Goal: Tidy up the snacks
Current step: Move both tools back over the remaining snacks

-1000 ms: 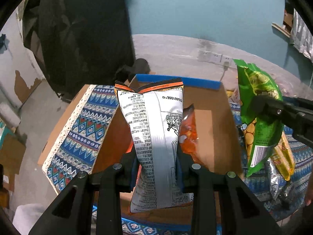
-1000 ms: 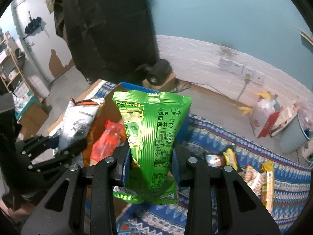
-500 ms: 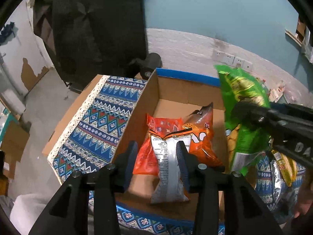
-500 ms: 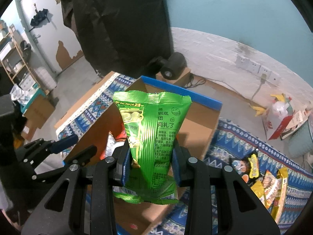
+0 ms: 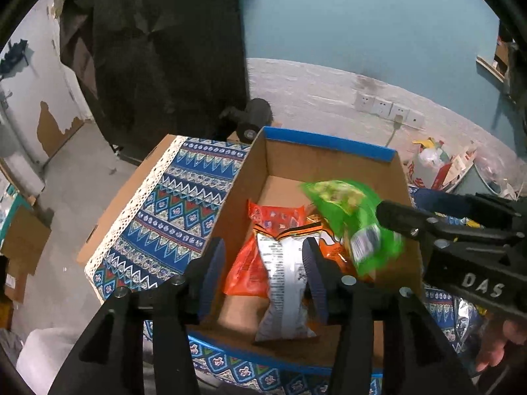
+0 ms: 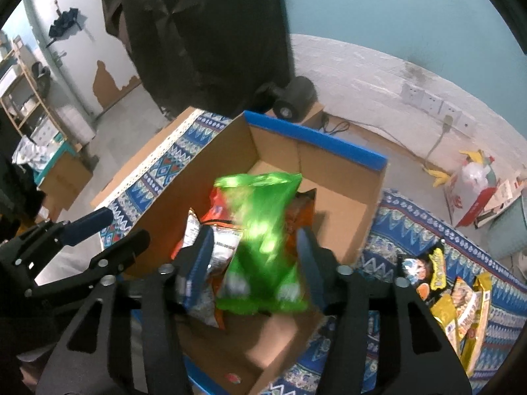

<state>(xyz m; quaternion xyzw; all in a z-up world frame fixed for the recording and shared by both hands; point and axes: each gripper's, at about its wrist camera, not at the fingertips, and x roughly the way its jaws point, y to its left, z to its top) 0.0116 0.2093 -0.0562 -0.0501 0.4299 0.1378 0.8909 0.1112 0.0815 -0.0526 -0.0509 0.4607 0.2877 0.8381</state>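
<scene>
The cardboard box (image 6: pixel 342 171) stands on the table (image 6: pixel 158 171), with several snack bags lying inside it: the printed-back bag (image 5: pixel 286 283) lies nearest the front wall, partly on top of the flat packet (image 5: pixel 260 247) to its left. A blurred bag (image 6: pixel 263 247) is over the box interior, between the spread fingers of the right hand-held gripper (image 6: pixel 253 263). More loose snack packets (image 6: pixel 454 293) lie on the table to the right of the box, and a wall socket strip (image 6: pixel 431 98) sits behind it.

Both wrist views look down, close, into the cardboard box (image 5: pixel 329 146).
</scene>
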